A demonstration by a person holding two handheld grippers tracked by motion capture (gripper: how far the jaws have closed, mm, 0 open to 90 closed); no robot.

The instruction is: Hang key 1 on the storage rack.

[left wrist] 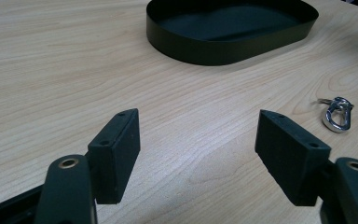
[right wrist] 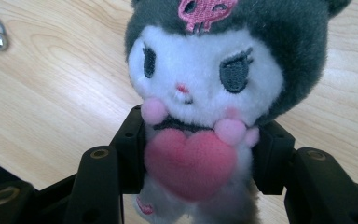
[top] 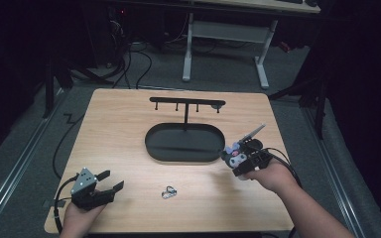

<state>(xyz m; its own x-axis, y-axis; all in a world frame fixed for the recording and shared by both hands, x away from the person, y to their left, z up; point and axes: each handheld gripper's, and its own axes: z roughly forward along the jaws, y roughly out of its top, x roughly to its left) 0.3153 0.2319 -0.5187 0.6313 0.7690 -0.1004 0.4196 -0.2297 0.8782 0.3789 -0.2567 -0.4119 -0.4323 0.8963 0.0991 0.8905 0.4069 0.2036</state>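
Plush doll (right wrist: pixel 200 93) with grey hood, pink skull and pink heart right up close, squeezed at the body between the right gripper (right wrist: pixel 200 158) fingers, held above the table (top: pixel 129 129) just right of the black oval tray (top: pixel 154 144). Left gripper (top: pixel 110 181) fingers wide apart, nothing between. Silver key clasp (top: pixel 168 192) lying near the front edge.

Overhead light falls evenly on the pale wooden tabletop (top: pixel 129 129); the surroundings stay dark. The high view is soft; both gripper views are sharp.
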